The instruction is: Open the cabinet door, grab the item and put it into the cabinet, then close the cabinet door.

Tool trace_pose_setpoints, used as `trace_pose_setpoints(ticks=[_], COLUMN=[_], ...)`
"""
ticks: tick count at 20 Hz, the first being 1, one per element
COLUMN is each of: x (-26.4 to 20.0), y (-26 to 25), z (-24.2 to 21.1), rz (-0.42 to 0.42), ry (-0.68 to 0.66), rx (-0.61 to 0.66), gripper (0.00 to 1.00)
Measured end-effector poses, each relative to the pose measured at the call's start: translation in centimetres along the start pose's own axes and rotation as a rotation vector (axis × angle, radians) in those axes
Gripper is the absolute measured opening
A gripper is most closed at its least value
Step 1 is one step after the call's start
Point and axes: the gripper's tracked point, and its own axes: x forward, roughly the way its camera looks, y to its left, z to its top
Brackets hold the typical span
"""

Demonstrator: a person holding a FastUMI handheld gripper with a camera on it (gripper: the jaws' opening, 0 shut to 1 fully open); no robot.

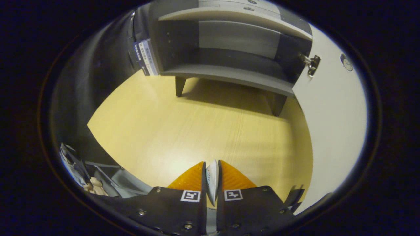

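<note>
Clamping a thin white flat item (212, 178) edge-on, my gripper (211, 170) faced the far grey wooden cabinet (229, 49). Its white door (331, 108) stood open right, ready for loading.

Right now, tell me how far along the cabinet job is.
Done: the cabinet door stands open, showing an empty shelf inside the cabinet. In hand: the hand-held gripper is shut on a thin white item, both fingers pressing it, above the wooden table, short of the cabinet. Left: place the item on the shelf, then close the door.
</note>
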Motion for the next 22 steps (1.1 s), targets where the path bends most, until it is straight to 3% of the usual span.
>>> trace_pose_setpoints(ticks=[13, 18, 22], x=[-13.7, -15.8, -14.0], y=[-1.6, -3.2, -4.9], z=[25.2, 30.8, 33.9], rz=[0.012, 0.012, -0.009], ry=[-0.465, -0.566, -0.550], rx=[0.095, 0.157, 0.193], gripper=[0.12, 0.12, 0.12])
